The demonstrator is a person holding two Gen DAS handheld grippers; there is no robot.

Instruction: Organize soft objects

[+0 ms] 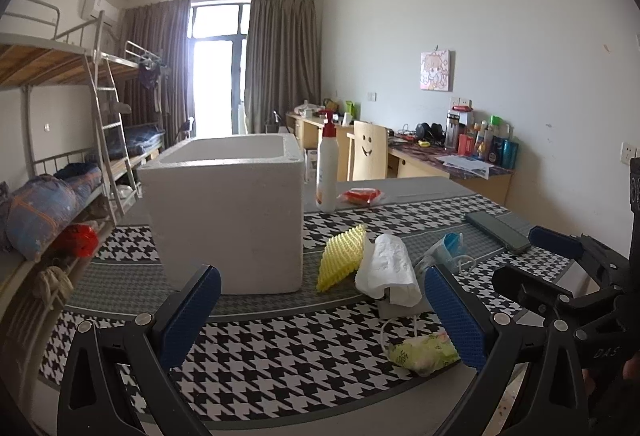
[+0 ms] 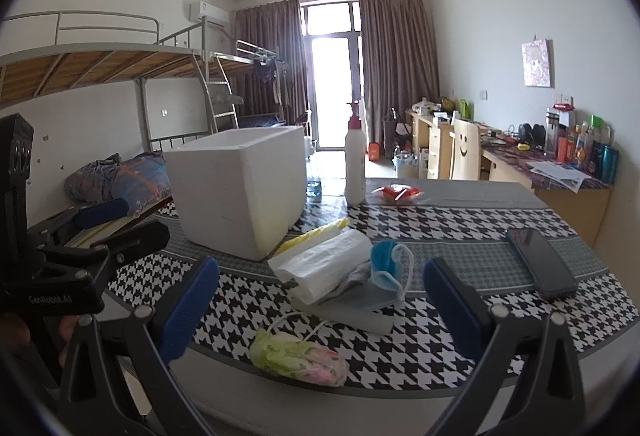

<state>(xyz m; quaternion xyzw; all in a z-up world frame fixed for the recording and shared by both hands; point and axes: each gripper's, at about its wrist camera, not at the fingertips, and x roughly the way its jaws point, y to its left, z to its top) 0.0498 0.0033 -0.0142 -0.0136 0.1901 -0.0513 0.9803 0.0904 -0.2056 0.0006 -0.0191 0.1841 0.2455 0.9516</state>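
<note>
left hand-held gripper [image 1: 322,310]: blue-padded fingers spread wide, holding nothing, poised above the near part of the tabletop [image 1: 248,368], which carries a black-and-white houndstooth cloth. right hand-held gripper [image 2: 320,298]: fingers likewise spread apart and empty; its body shows at the right edge of the left wrist view.

soft objects, clustered just right of the white foam box [image 1: 228,211]: a yellow foam net [image 1: 340,258] lying close beside the box; a white rolled tissue [image 1: 386,268] touching the net's right side; a blue face mask [image 2: 386,268] against the tissue, resting on a grey folded cloth [image 2: 352,296]; a green-and-pink patterned pouch [image 2: 300,356] with a white cord, apart from the rest at the near edge of the tabletop.

foam box: open-topped, upright, standing on the cloth; its interior is not visible.

other items: a white pump bottle [image 1: 327,167] with a red top, upright behind the box; a red packet [image 1: 362,195] just beside the bottle; a dark phone [image 2: 542,262] lying flat at the right, well apart from the cluster.
</note>
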